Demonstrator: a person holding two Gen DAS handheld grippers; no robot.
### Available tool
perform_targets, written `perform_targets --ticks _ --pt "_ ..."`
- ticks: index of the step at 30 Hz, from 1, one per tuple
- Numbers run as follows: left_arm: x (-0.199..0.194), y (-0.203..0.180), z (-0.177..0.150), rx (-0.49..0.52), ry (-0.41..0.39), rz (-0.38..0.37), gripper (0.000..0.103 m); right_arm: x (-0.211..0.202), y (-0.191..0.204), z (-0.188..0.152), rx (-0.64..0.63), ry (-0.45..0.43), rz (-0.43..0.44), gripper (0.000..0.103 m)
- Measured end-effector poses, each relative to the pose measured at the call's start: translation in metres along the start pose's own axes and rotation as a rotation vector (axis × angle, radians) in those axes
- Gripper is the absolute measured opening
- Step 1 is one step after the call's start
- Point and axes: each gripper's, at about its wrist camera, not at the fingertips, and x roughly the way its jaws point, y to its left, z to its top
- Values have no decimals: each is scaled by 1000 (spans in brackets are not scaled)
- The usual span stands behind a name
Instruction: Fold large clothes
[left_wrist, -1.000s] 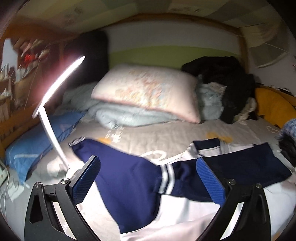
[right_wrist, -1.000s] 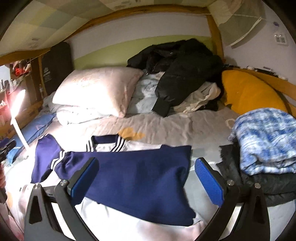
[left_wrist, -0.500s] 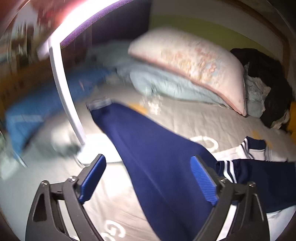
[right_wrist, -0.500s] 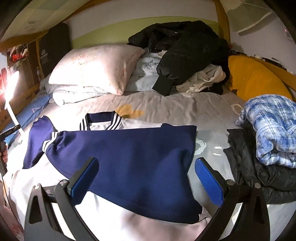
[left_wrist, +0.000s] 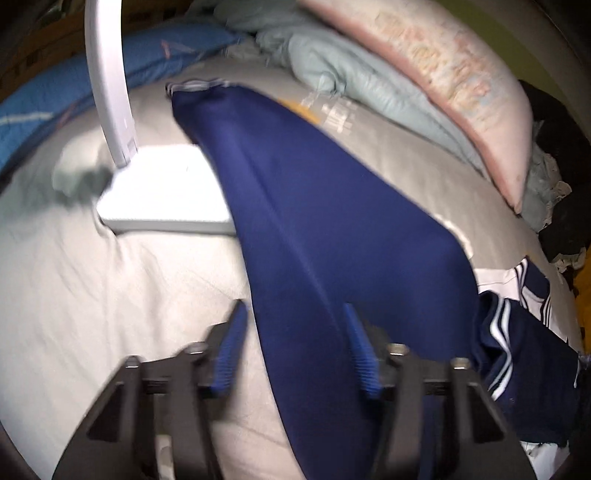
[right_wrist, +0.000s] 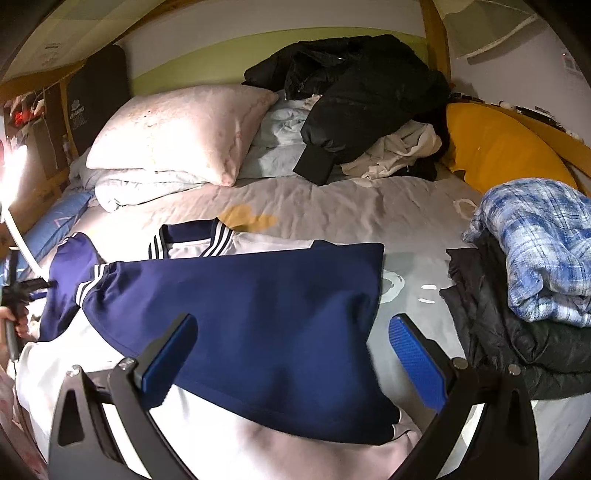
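A navy and white jacket (right_wrist: 236, 317) is laid flat across the grey bed sheet (right_wrist: 332, 206), front part of the bed. One navy sleeve (right_wrist: 229, 295) is folded across the white body. The striped collar (right_wrist: 188, 240) is turned toward the pillow (right_wrist: 177, 136).

Left wrist view, blurred: the other navy sleeve (left_wrist: 314, 229) is stretched out diagonally, its cuff (left_wrist: 192, 86) lying far out on the sheet near a blue pillow (left_wrist: 92, 70). The left gripper (left_wrist: 295, 354) is seen low over this sleeve, jaws partly spread. One blue pad (left_wrist: 229, 354) is placed just beside the sleeve's edge over the sheet, the other pad (left_wrist: 360, 358) over the navy cloth. Whether the cloth is touched cannot be told. A white lamp base (left_wrist: 166, 192) is partly covered by the sleeve; its curved white arm (left_wrist: 107, 74) rises beside it.

Right wrist view: the right gripper (right_wrist: 295, 354) is held over the folded sleeve, jaws spread wide, nothing gripped. The left gripper (right_wrist: 22, 291) is seen at the far left edge in a hand (right_wrist: 14, 321).

A black coat (right_wrist: 362, 85) is heaped at the head of the bed, a yellow cushion (right_wrist: 498, 147) beside it. A blue plaid shirt (right_wrist: 539, 247) is stacked on a dark quilted garment (right_wrist: 498, 332) to the right of the jacket, apart from it.
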Motion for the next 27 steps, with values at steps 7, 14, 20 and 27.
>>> perform_targets --ticks 7,14,20,27 --pt "-50 -14 6 20 -116 -36 4 0 -2 -1 2 -5 -30 103" --pt "-132 -72 -26 223 -251 -157 4 -2 -4 1 30 -22 28 103" --pt "-154 -134 -67 403 -227 -241 4 0 -6 2 42 -19 13 103" --pt "-114 -192 -126 637 -110 -196 4 2 -2 -1 23 -1 14 103"
